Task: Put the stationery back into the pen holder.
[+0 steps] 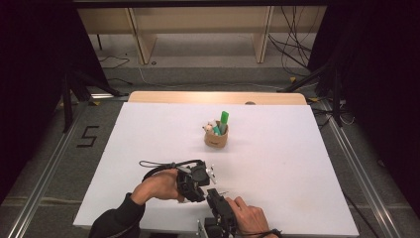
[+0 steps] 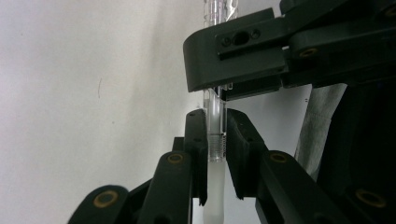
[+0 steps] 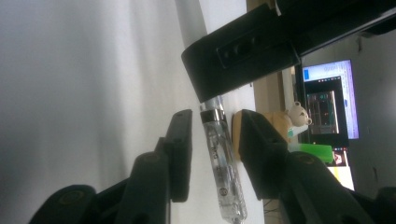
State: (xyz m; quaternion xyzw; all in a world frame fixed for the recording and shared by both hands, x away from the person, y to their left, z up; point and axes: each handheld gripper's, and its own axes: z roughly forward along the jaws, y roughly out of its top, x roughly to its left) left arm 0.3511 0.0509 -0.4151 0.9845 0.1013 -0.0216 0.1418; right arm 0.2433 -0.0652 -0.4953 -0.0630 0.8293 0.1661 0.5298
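Observation:
A clear plastic pen (image 2: 215, 135) is clamped between the jaws of my left gripper (image 2: 215, 122), near its threaded joint with the frosted tip below. In the right gripper view the same clear pen (image 3: 223, 168) runs between the jaws of my right gripper (image 3: 215, 125), which is open with a gap on each side. The left gripper's jaw (image 3: 243, 53) holds the pen's far end there. In the high view the left gripper (image 1: 194, 181) and right gripper (image 1: 217, 201) meet near the table's front edge, with the pen (image 1: 221, 193) barely visible between them.
A small tan pen cup (image 1: 216, 139) stands mid-table holding a green marker (image 1: 224, 121) and a bear-topped pen (image 1: 210, 127). The white table (image 1: 277, 163) stretches around it. A lit monitor (image 3: 332, 100) shows behind the cup (image 3: 275, 122) in the right gripper view.

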